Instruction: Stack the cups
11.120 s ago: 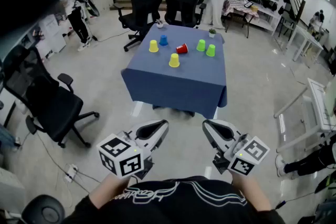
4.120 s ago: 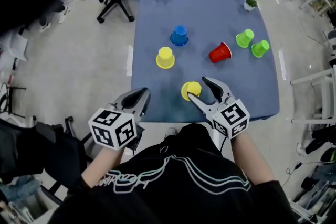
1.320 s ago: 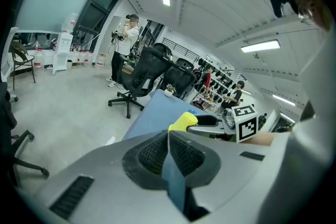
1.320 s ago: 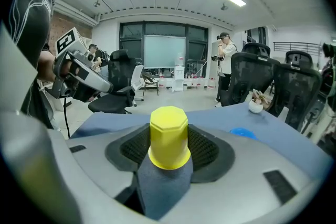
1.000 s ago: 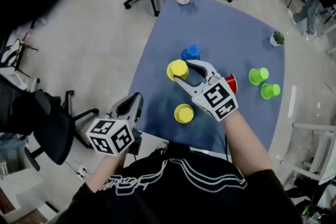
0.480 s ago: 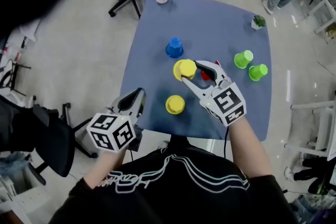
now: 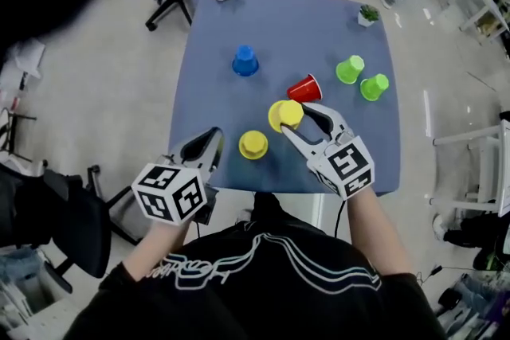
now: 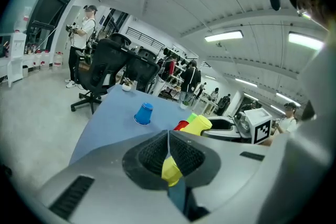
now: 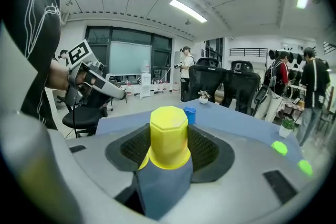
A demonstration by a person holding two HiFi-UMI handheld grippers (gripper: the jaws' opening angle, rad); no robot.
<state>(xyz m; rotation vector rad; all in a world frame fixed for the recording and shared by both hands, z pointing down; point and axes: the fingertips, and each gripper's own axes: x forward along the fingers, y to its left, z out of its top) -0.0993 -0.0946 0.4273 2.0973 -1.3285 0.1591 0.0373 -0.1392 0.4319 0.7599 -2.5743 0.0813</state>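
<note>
We had carried the held cup (image 7: 284,115) away from the blue cup (image 7: 245,60) and back toward the near edge of the table (image 7: 319,28). The right gripper (image 7: 296,120) was clamped on it, base up, just beside the other yellow cup (image 7: 253,144) but not yet over it. We judged the first stack only a short shift and a lowering away. The left gripper (image 7: 209,142) hung clenched and empty off the table's edge.

The head view alone gave the layout, with the red cup (image 7: 304,87) on its side. Only the right gripper view showed the pads pressing the cup's flanks. The left gripper view showed its own jaws meeting on nothing.
</note>
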